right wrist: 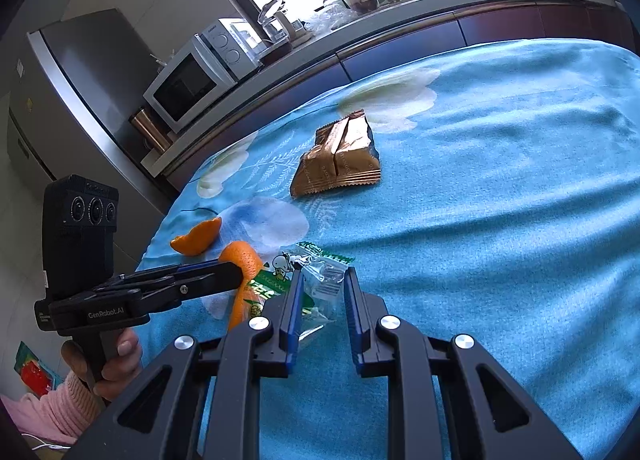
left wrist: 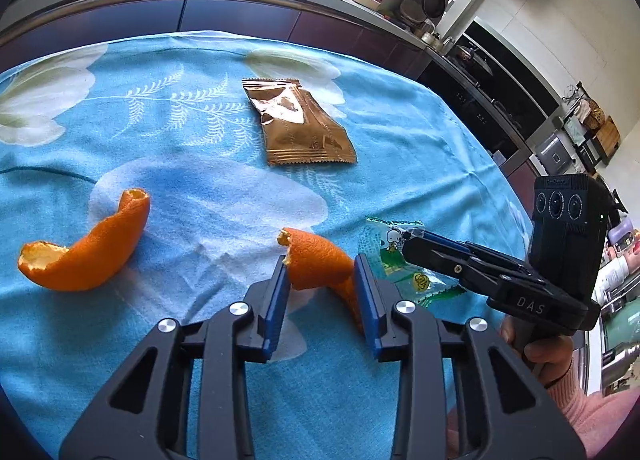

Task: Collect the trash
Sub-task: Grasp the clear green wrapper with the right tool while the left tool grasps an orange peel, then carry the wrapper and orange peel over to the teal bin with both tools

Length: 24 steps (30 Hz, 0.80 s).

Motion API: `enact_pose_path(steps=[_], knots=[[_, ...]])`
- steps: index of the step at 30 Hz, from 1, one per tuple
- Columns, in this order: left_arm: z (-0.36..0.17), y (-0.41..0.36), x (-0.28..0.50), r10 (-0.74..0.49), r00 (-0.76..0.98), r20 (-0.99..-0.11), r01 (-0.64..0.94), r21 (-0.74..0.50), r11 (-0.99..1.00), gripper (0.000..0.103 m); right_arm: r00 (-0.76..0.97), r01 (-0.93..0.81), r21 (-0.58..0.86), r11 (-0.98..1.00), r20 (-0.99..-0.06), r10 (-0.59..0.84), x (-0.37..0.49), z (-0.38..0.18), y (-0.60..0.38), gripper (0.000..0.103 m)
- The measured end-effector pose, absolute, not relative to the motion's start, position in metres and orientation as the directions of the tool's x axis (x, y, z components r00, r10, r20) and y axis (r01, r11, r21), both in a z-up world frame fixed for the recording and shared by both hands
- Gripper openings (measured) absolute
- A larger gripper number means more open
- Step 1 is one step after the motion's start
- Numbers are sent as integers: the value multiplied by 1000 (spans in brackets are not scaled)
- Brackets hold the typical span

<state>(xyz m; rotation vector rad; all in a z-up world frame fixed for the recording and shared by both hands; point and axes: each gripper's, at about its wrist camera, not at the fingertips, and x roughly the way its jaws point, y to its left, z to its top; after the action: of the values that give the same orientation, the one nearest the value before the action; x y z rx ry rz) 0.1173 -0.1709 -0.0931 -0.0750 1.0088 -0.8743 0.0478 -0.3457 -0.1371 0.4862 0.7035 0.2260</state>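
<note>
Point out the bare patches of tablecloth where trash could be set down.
Bare cloth lies right of the brown wrapper, out to the tablecloth edge, and between that wrapper and the far orange peel. It is crowded where both grippers meet the near peel and green wrapper.

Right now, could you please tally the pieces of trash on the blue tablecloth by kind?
Orange peel pieces: 2, one lying free, one between the left gripper's fingers
Brown foil wrapper: 1
Clear green-printed wrapper, between the right gripper's fingers: 1
Total: 4
</note>
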Motion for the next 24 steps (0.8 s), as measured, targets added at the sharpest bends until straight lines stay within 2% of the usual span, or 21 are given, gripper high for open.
enact_pose_path(steps=[6,11,24], knots=[[-91,-168,114,-676,248,-694,600,-438,670,24,743,-44,503,863,-561,364,49,-138,-345,19],[-81,-162,105,-688,268,-674,619,-426,660,7,747,-53,501,864,-555,367,49,-136,-343,18],[-58,-125,83,-696,328,-638,621,-410,668,5,755,-115,493,863,-520,398,55,-118,-326,18]])
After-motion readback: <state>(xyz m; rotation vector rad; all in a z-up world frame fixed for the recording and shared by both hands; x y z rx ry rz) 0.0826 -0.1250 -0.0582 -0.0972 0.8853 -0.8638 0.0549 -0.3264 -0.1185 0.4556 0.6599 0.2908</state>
